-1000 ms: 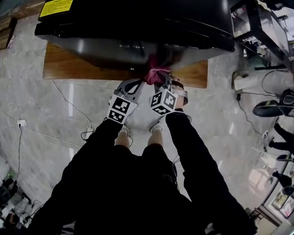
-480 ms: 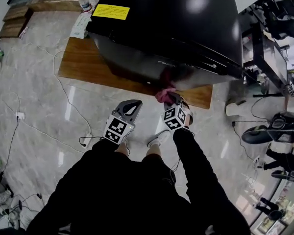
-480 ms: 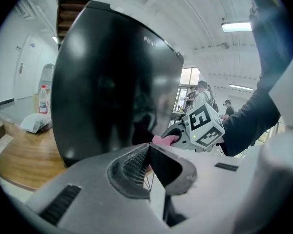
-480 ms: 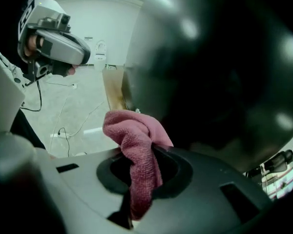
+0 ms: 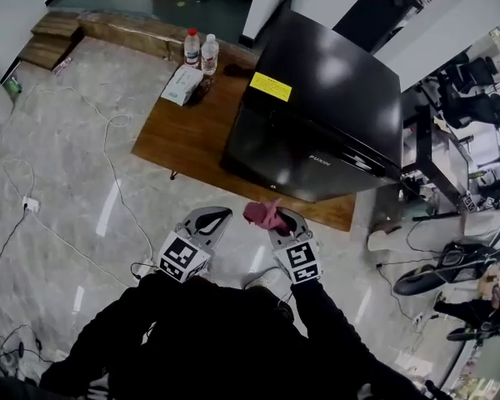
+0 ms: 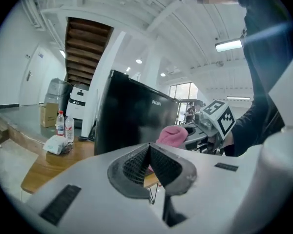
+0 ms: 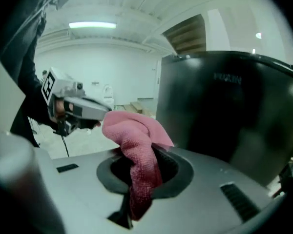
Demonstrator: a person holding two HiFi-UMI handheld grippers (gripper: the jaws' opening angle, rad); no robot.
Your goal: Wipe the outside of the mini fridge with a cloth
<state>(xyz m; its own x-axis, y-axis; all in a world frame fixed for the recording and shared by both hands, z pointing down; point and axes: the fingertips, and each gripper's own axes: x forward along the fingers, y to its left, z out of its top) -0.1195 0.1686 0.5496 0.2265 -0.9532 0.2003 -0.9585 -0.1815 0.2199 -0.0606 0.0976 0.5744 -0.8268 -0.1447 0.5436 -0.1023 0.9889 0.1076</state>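
Observation:
The black mini fridge (image 5: 317, 107) stands on a low wooden platform (image 5: 187, 136). A pink cloth (image 5: 262, 215) is pinched in my right gripper (image 5: 277, 220), which hangs over the floor just in front of the platform, apart from the fridge. In the right gripper view the cloth (image 7: 136, 150) bunches out of the shut jaws, with the fridge (image 7: 229, 106) beyond. My left gripper (image 5: 212, 220) is beside it on the left, shut and empty. The left gripper view shows its closed tips (image 6: 149, 148), the fridge (image 6: 132, 113) and the cloth (image 6: 172, 134).
Two water bottles (image 5: 198, 50) and a tissue pack (image 5: 182, 84) lie on the platform's far left. Cables (image 5: 108, 165) and a socket (image 5: 31, 200) trail across the marble floor. A black metal stand (image 5: 437, 140) and shoes (image 5: 417, 277) are at the right.
Both grippers have drawn back from the fridge's front, the pink cloth coming away with the right one. The head view has pulled back, so the whole fridge and platform show.

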